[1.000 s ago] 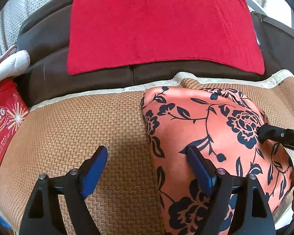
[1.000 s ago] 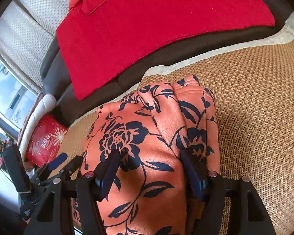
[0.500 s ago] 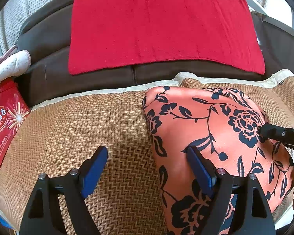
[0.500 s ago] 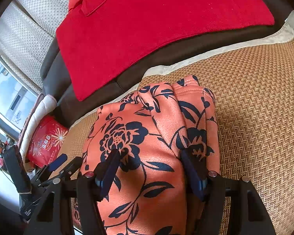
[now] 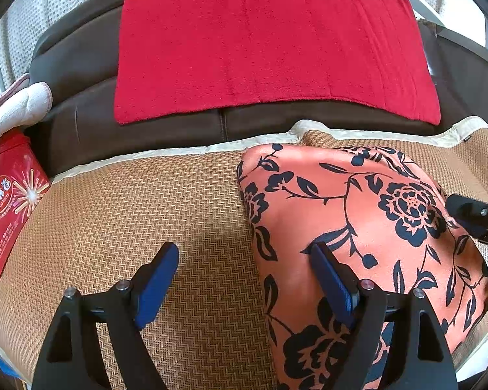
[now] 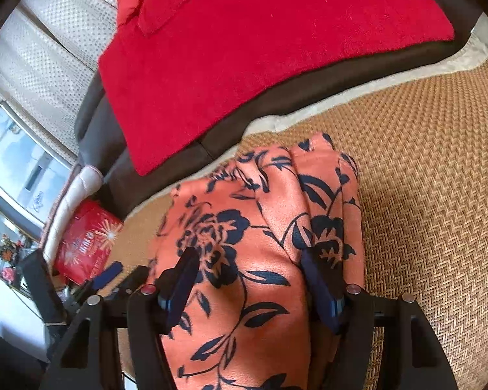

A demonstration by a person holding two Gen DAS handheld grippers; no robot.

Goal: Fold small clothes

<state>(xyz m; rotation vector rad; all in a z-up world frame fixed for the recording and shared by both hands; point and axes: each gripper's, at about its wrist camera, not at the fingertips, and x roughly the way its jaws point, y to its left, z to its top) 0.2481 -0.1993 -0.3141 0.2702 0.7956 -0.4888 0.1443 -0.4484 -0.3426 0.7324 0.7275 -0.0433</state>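
Your left tool [image 5: 244,269] is released: its blue pads stand wide apart, one pad over the bare woven mat [image 5: 140,214] and the other over the left edge of the orange floral garment [image 5: 358,214]. Nothing is gripped between them.

Your right tool [image 6: 249,274] sits low over the same garment [image 6: 260,227], with cloth bulging up between its two pads. The pads stand well apart, and the pictures do not show whether they press on the fabric, so its grip cannot be confirmed.

The garment lies bunched on the mat, on the sofa seat, near the dark backrest [image 5: 81,65]. A red towel [image 5: 270,48] hangs over that backrest. A red snack box [image 5: 8,195] lies at the mat's left end.
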